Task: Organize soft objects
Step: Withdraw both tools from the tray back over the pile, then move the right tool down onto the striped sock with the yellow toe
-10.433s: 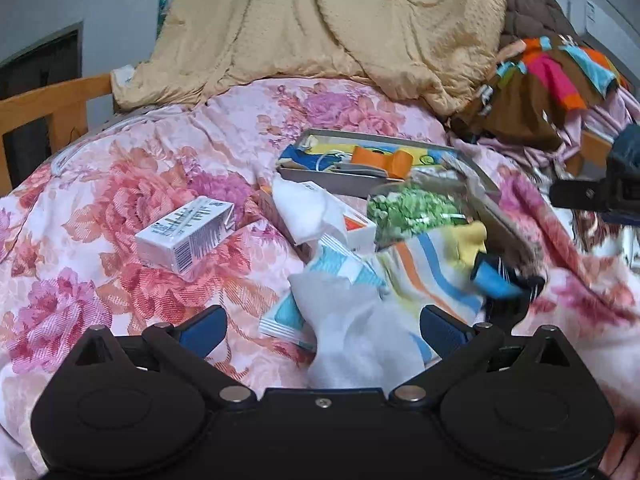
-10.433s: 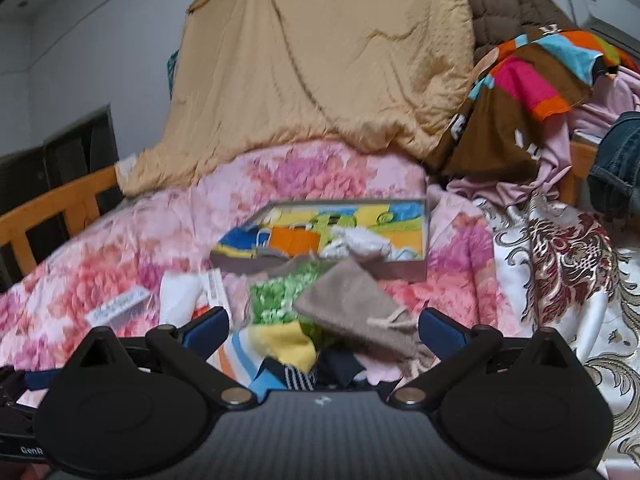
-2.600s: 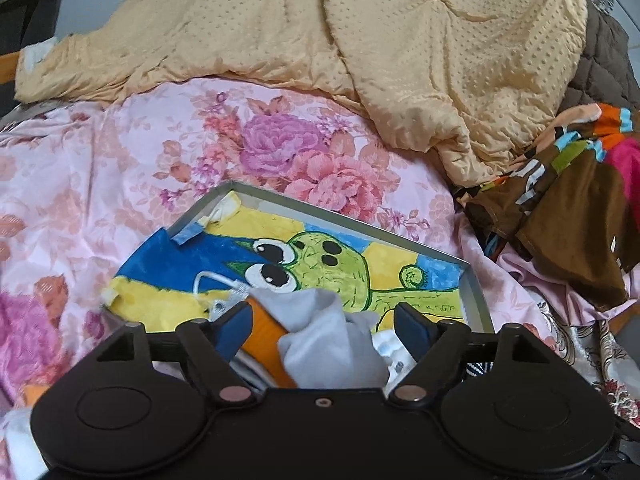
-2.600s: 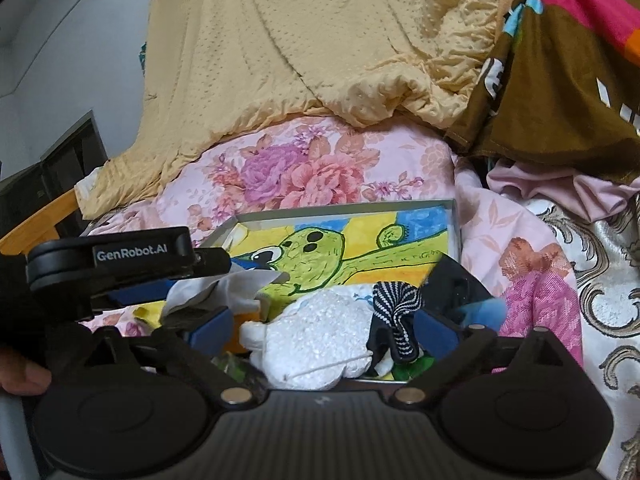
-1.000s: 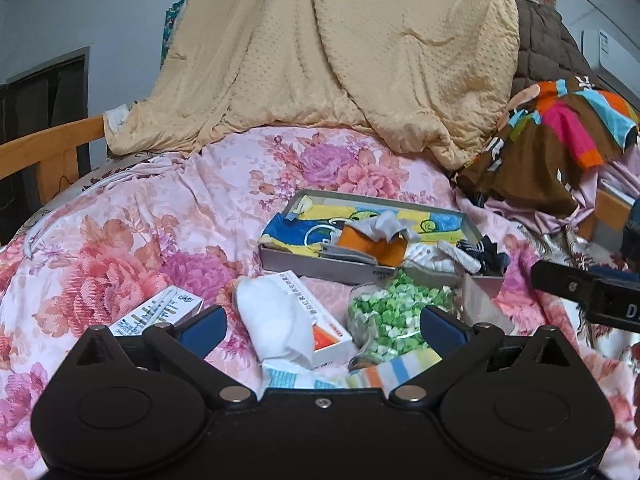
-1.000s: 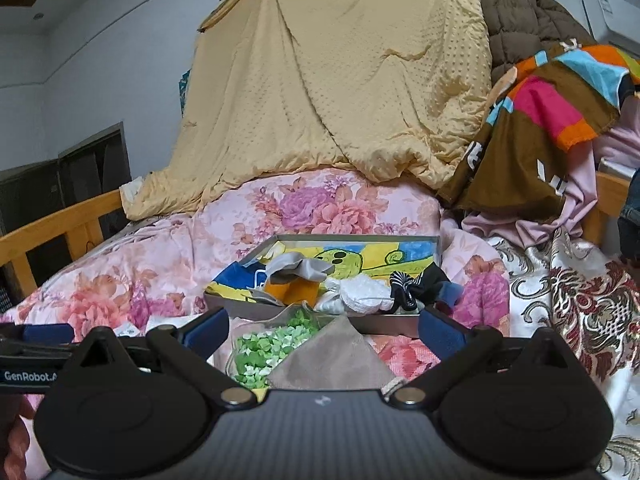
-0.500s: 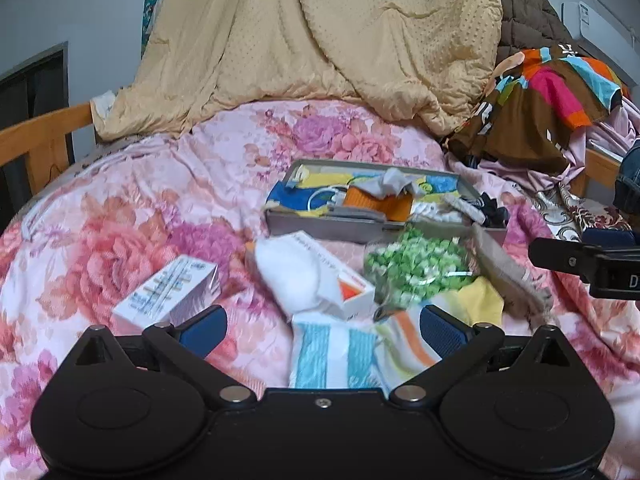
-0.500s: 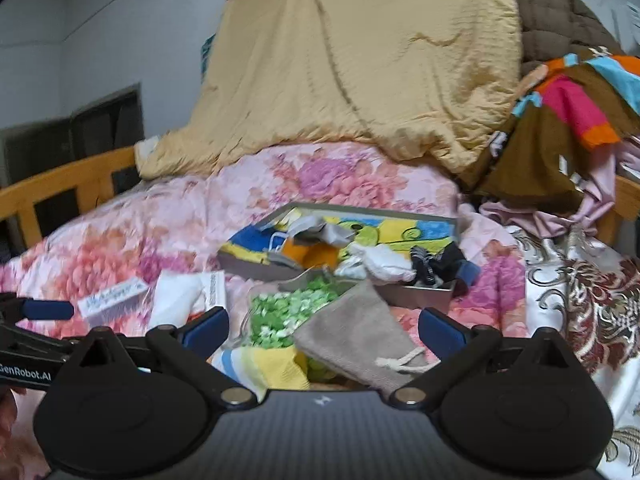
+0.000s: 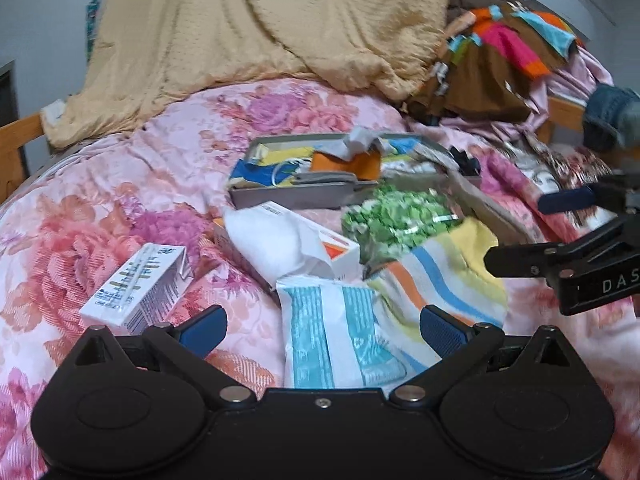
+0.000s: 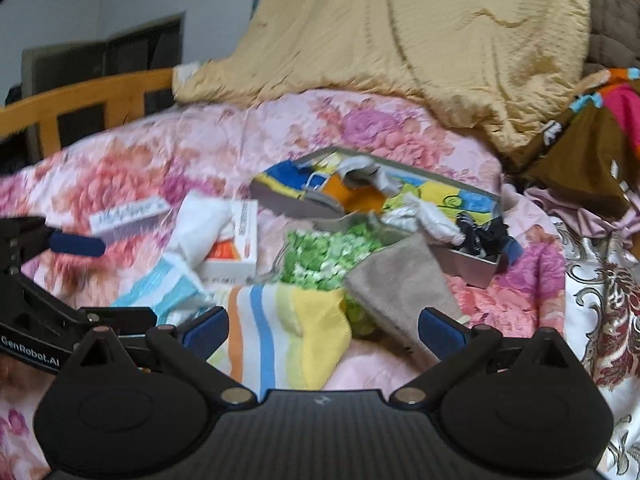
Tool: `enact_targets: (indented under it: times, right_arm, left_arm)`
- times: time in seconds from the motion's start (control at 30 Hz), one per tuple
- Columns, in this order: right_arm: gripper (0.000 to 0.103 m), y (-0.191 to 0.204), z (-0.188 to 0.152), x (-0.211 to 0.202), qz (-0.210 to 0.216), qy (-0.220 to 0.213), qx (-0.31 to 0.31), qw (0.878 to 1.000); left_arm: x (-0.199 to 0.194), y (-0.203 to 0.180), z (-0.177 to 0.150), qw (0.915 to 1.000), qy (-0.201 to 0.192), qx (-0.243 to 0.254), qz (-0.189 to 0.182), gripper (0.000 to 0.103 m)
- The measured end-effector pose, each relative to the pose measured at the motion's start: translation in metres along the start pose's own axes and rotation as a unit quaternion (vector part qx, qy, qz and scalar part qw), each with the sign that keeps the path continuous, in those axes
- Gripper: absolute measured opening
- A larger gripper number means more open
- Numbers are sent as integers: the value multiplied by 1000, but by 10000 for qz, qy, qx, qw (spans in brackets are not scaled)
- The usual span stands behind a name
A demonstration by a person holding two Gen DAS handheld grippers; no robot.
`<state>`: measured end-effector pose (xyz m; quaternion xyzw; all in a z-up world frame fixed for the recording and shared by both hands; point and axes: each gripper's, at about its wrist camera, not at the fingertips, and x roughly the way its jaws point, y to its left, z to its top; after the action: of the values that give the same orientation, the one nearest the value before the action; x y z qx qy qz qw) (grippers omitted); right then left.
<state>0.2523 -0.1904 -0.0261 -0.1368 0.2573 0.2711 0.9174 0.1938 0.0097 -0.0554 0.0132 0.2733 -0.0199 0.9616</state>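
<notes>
A grey tray [image 9: 288, 196] [image 10: 468, 266] with a cartoon lining lies on the flowered bedspread and holds a grey cloth [image 9: 360, 140], an orange cloth [image 9: 344, 164], a white fluffy piece [image 10: 428, 220] and a black striped piece [image 10: 476, 236]. In front of it lie a green-white bag [image 9: 396, 220] [image 10: 324, 256], a striped sock [image 9: 436, 276] [image 10: 280, 336], a tan pouch [image 10: 400, 288], a teal-white packet [image 9: 332, 332] and a white cloth [image 9: 272, 244]. My left gripper [image 9: 322, 326] is open over the teal packet. My right gripper [image 10: 322, 326] is open over the striped sock.
A white carton [image 9: 136, 284] lies at the left and an orange-white box [image 10: 240, 248] sits under the white cloth. A tan blanket [image 9: 260, 28] is heaped behind, with colourful clothes [image 9: 500, 60] at the right and a wooden bed rail [image 10: 80, 100] at the left.
Both grippers have come lower and closer to the loose pile in front of the tray. The right view has swung left. Both stay open and hold nothing.
</notes>
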Motion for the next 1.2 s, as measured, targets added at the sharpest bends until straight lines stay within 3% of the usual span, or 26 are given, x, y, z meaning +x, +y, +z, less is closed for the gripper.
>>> enact_targets:
  times: [0.33, 0.5, 0.57, 0.97, 1.2]
  right_arm:
    - [103, 13, -8, 11, 113, 407, -418, 9982]
    - [103, 18, -11, 16, 181, 592, -572, 9964]
    - [103, 20, -12, 18, 169, 662, -629, 9957]
    - [103, 21, -15, 23, 112, 782, -681, 9945]
    - [103, 22, -16, 24, 247, 784, -681, 9943]
  left_arm:
    - [10, 2, -6, 9992, 283, 247, -118, 102]
    - [19, 1, -8, 9962, 653, 345, -470, 102]
    - [23, 1, -9, 9958, 716, 368, -434, 102]
    - [31, 13, -8, 9950, 834, 123, -532, 101]
    - [32, 22, -4, 9941, 871, -262, -588, 87]
